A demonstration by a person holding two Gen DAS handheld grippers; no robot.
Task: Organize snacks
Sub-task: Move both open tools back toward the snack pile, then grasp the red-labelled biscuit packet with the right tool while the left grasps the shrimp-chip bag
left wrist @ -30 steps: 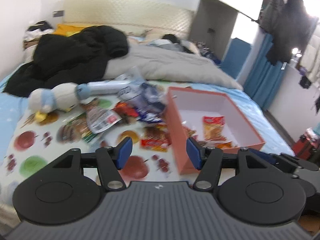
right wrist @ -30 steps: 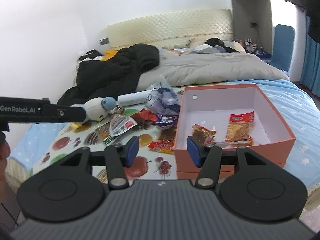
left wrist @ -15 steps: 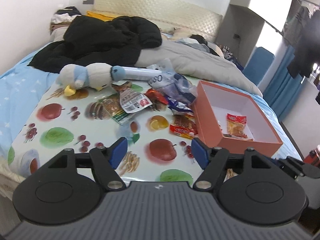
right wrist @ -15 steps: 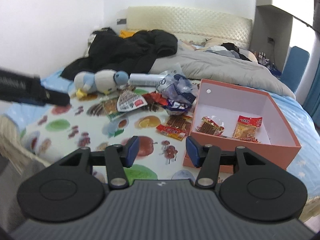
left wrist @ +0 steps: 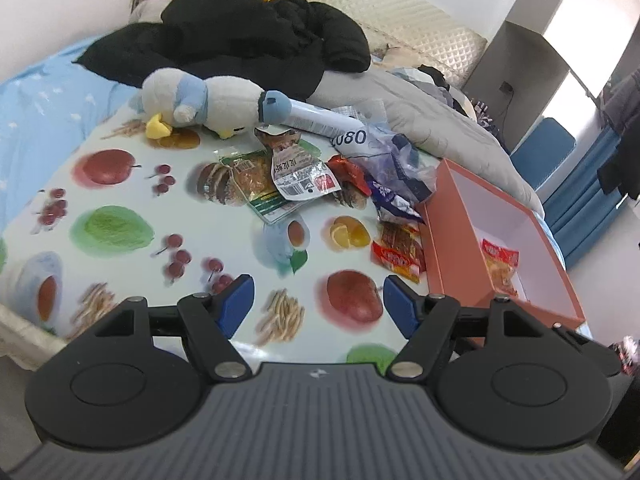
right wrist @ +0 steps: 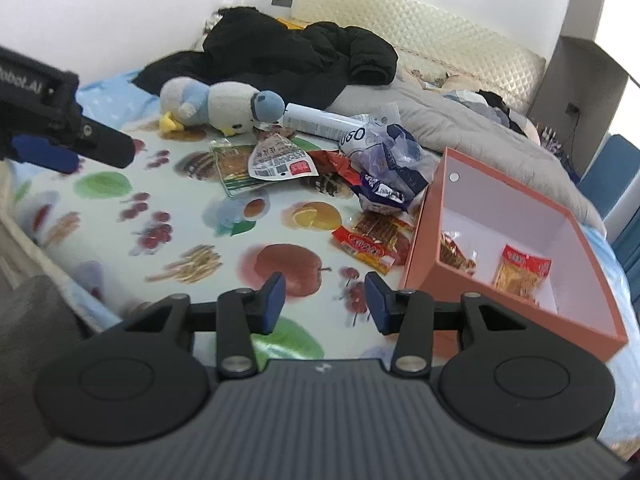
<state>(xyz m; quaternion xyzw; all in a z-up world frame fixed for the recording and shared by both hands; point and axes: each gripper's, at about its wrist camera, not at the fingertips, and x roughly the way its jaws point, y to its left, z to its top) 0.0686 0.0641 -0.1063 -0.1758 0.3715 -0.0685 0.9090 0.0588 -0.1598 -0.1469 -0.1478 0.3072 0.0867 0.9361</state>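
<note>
— Where are the snacks?

— Most lie in a loose heap on the fruit-print cloth point(left wrist: 120, 216) spread over the bed, toward its far edge. There's a green packet point(left wrist: 256, 184) with a white-labelled packet point(left wrist: 298, 172) lying partly on top of it, a red wrapper point(left wrist: 350, 172) just beside those, and a blue-and-clear plastic bag point(left wrist: 396, 164) further toward the box.

— And the box?

— The orange box point(right wrist: 424, 240) sits at the cloth's right edge, open at the top. Inside, on its white floor, are two packets: a yellow one with a red top point(right wrist: 524, 270) and a darker one point(right wrist: 454, 254) against the near-left wall. A red packet of strips point(right wrist: 372, 246) lies on the cloth just outside that wall.

— What else is on the bed?

— A plush duck point(left wrist: 200, 104) at the cloth's far-left corner, a white tube point(left wrist: 320, 122) beside it, and a black jacket point(left wrist: 248, 40) behind.

— The grippers?

— The left gripper point(left wrist: 318, 306) is wide open with nothing between its pads, over the cloth's near edge. The right gripper point(right wrist: 325, 300) has its jaws closing, but they're still apart and empty, above the printed apple near the box.
</note>
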